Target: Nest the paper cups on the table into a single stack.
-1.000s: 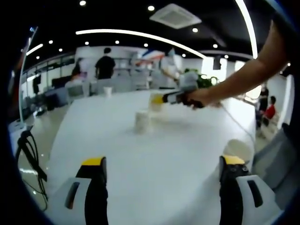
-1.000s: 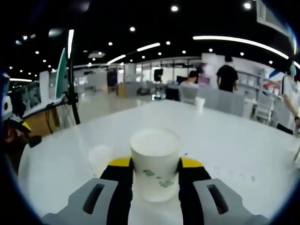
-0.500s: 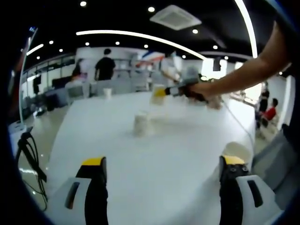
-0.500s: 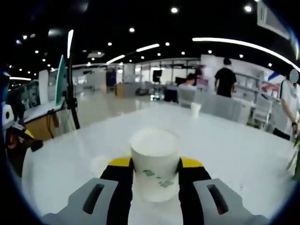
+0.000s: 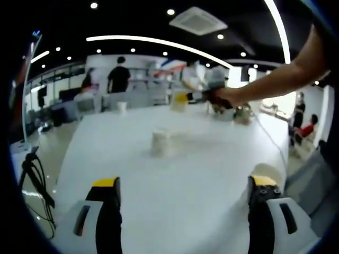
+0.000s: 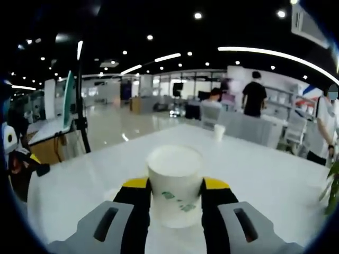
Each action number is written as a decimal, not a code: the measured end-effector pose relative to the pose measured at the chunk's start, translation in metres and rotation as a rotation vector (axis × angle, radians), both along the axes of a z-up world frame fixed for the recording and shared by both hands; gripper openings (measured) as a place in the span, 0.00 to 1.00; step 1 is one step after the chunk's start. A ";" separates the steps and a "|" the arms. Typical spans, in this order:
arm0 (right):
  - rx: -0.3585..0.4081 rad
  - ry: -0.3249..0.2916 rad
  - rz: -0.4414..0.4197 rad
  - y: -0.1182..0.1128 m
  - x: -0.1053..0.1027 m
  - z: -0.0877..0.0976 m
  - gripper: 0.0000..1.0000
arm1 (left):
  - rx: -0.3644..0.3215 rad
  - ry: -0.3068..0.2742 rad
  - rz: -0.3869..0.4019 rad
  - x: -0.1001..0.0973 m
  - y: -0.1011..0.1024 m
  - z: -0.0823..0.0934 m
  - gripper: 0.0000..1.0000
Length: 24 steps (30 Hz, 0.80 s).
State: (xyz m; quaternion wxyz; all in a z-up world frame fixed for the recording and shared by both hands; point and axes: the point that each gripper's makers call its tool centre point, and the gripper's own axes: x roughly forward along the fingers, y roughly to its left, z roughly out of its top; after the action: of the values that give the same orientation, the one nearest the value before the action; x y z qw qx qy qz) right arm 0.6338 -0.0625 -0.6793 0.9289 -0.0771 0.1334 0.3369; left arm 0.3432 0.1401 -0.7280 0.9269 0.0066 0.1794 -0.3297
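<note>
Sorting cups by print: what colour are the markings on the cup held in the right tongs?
Green marks on a white paper cup, clearest in the right gripper view.

I count four paper cups from my left gripper view: one upright in the middle of the table [image 5: 159,142], one far off near the table's far edge [image 5: 122,106], one by my right jaw [image 5: 267,170], and one gripped in my other tongs [image 5: 179,100]. Two grippers: my left [image 5: 183,185], my right [image 6: 175,186]. One white table [image 5: 180,174]. Two people stand at the back
</note>
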 end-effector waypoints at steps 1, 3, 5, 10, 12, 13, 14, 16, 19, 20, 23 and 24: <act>0.000 0.001 0.002 0.000 0.000 0.001 0.34 | -0.001 -0.001 0.001 0.000 0.000 0.001 0.98; -0.004 -0.003 0.002 -0.001 -0.002 0.004 0.34 | -0.001 -0.002 0.000 0.000 -0.001 0.001 0.98; -0.001 0.003 0.002 -0.001 -0.003 0.005 0.34 | -0.001 -0.002 -0.001 0.000 -0.001 0.002 0.98; -0.002 0.000 0.001 -0.003 -0.008 0.009 0.35 | -0.003 -0.007 0.003 0.001 -0.002 0.004 0.98; -0.006 0.003 0.005 -0.004 -0.010 0.009 0.34 | -0.005 -0.005 0.005 0.001 -0.002 0.005 0.98; -0.006 0.003 0.006 -0.004 -0.010 0.010 0.34 | -0.004 -0.007 0.006 0.001 -0.003 0.005 0.98; -0.006 0.003 0.006 -0.004 -0.011 0.011 0.34 | -0.004 -0.007 0.006 0.001 -0.004 0.007 0.98; 0.004 0.006 0.005 -0.007 -0.014 0.014 0.35 | -0.006 -0.001 0.006 0.001 -0.004 0.007 0.98; 0.016 0.018 0.003 -0.008 -0.020 0.018 0.35 | -0.011 0.009 0.013 0.002 -0.004 0.007 0.98; 0.026 0.019 0.001 -0.009 -0.023 0.021 0.35 | -0.014 0.013 0.015 0.002 -0.003 0.008 0.98; 0.019 0.024 0.005 -0.012 -0.029 0.022 0.35 | -0.016 0.010 0.014 0.001 -0.004 0.011 0.98; 0.018 0.025 0.005 -0.012 -0.030 0.023 0.35 | -0.016 0.009 0.012 0.001 -0.005 0.012 0.98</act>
State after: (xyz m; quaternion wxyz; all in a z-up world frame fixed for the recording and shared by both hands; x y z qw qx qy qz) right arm 0.6041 -0.0748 -0.6567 0.9269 -0.0649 0.1416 0.3415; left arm 0.3441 0.1355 -0.7163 0.9281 -0.0035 0.1808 -0.3254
